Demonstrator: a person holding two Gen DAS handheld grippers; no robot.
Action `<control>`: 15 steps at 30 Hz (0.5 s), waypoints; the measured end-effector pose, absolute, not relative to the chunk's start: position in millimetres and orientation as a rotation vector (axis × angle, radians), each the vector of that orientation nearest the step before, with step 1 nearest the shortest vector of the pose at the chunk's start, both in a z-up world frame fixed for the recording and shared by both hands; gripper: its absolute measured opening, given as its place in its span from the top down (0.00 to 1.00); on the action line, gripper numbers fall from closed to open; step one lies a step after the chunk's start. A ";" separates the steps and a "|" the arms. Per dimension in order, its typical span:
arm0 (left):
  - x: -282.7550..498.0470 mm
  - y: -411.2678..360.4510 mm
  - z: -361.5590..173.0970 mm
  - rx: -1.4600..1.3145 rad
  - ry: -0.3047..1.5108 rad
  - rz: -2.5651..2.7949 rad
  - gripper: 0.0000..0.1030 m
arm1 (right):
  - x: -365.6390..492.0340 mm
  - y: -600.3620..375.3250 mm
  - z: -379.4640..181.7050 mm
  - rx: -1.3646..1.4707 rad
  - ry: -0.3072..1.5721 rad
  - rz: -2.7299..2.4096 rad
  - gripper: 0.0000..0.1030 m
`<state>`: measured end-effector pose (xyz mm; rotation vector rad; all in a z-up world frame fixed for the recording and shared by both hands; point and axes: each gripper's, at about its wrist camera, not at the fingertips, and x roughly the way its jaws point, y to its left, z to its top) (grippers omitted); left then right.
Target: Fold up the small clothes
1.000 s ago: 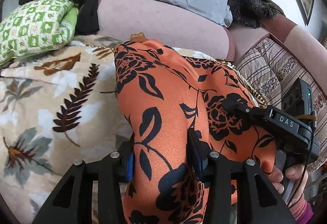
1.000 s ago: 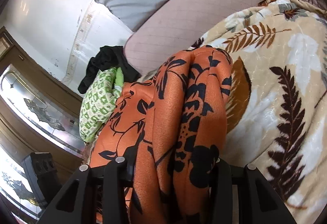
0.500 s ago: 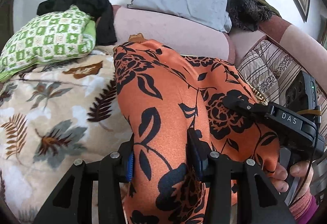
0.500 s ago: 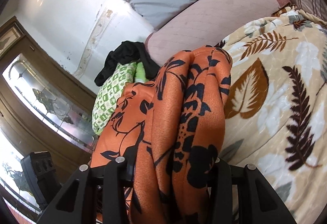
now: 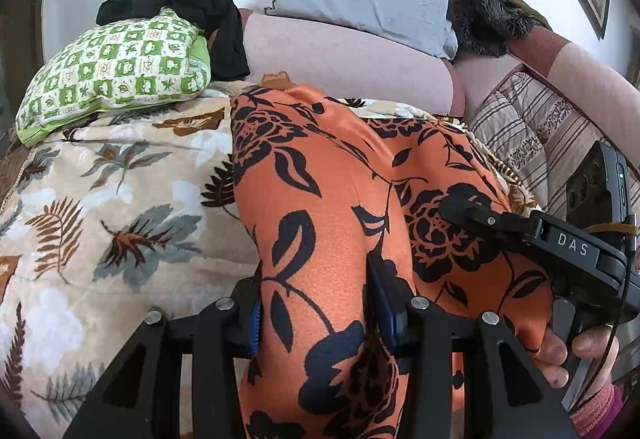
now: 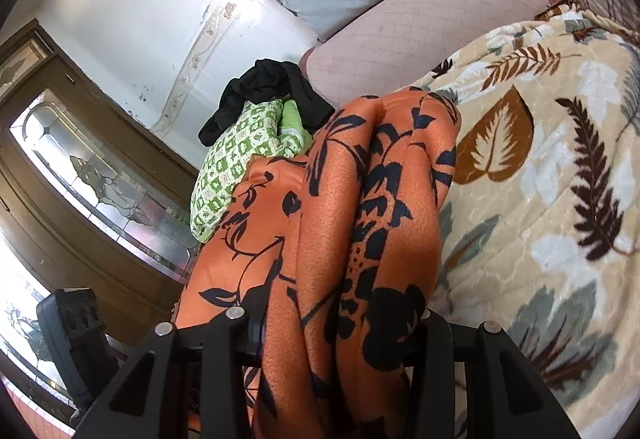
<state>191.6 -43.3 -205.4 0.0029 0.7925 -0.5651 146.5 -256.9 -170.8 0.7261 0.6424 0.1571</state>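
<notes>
Gripping the orange floral garment point(image 5: 320, 207) above the leaf-patterned blanket point(image 5: 100, 199), left tool point(image 5: 316, 313) and right tool point(image 6: 340, 323) both clamped on its bunched fabric

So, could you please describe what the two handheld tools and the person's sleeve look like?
Both tools are matte black with angular fingers and silver bolt heads. The left tool has blue ribbed pads; the right tool bears white "DAS" lettering and a thin cable. The sleeve cuff is pink and magenta.

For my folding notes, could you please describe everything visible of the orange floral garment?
The orange floral garment is smooth, slightly shiny cloth printed with black roses and leaves. It hangs bunched in lengthwise folds above the leaf-print blanket, stretched between two grips: the left hand-held gripper clamps one gathered part, the right hand-held gripper another. Its overall shape is hidden.
</notes>
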 end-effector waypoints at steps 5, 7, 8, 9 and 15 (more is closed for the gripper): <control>179.2 -39.0 -210.6 0.023 0.797 -0.542 0.55 | 134.8 -251.1 -177.0 0.736 0.663 0.160 0.58; 175.7 -36.1 -214.6 0.026 0.800 -0.530 0.55 | 131.7 -248.5 -181.1 0.740 0.673 0.164 0.58; 174.9 -34.9 -217.0 0.027 0.804 -0.524 0.55 | 131.1 -247.4 -183.3 0.738 0.678 0.168 0.58; 175.5 -33.7 -219.9 0.027 0.811 -0.518 0.55 | 131.2 -246.2 -185.8 0.738 0.683 0.171 0.58; 182.3 -32.1 -236.4 0.037 0.858 -0.493 0.55 | 138.1 -238.0 -207.7 0.735 0.736 0.167 0.58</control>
